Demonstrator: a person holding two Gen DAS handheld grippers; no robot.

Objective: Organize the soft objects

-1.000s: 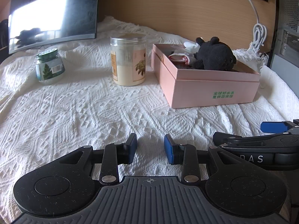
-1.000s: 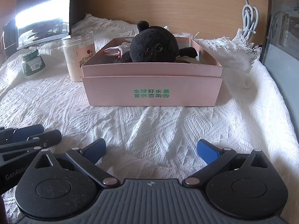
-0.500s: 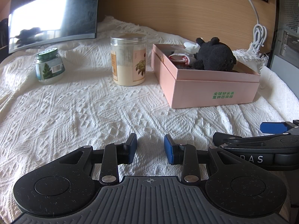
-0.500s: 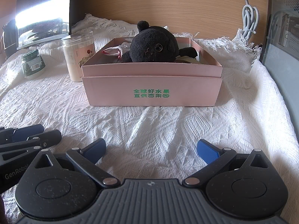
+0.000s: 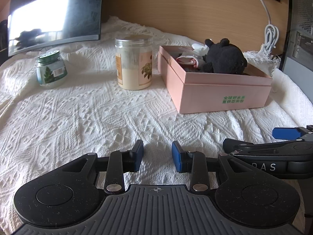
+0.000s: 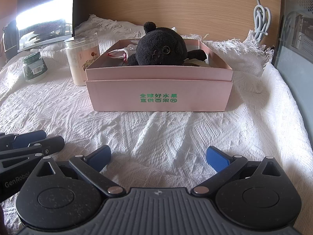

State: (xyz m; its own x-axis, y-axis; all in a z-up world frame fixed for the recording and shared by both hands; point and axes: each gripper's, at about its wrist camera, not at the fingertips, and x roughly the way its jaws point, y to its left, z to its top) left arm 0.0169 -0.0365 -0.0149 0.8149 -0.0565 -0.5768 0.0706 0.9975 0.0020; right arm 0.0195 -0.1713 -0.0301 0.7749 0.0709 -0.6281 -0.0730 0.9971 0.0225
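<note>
A black plush toy (image 6: 160, 49) lies in an open pink box (image 6: 160, 96) on the white knitted cloth, with a pink-and-white cloth item (image 6: 117, 53) beside it in the box. The box (image 5: 215, 94) and plush (image 5: 223, 58) also show in the left wrist view at the right. My left gripper (image 5: 157, 154) rests low over the cloth, well short of the box, jaws a small gap apart and empty. My right gripper (image 6: 158, 155) is wide open and empty, in front of the box.
A tall jar of cream powder (image 5: 134, 62) stands left of the box and a small green-lidded jar (image 5: 50, 69) further left. A dark monitor (image 5: 52, 13) stands at the back left. A white cable (image 6: 261, 19) hangs on the wooden back wall.
</note>
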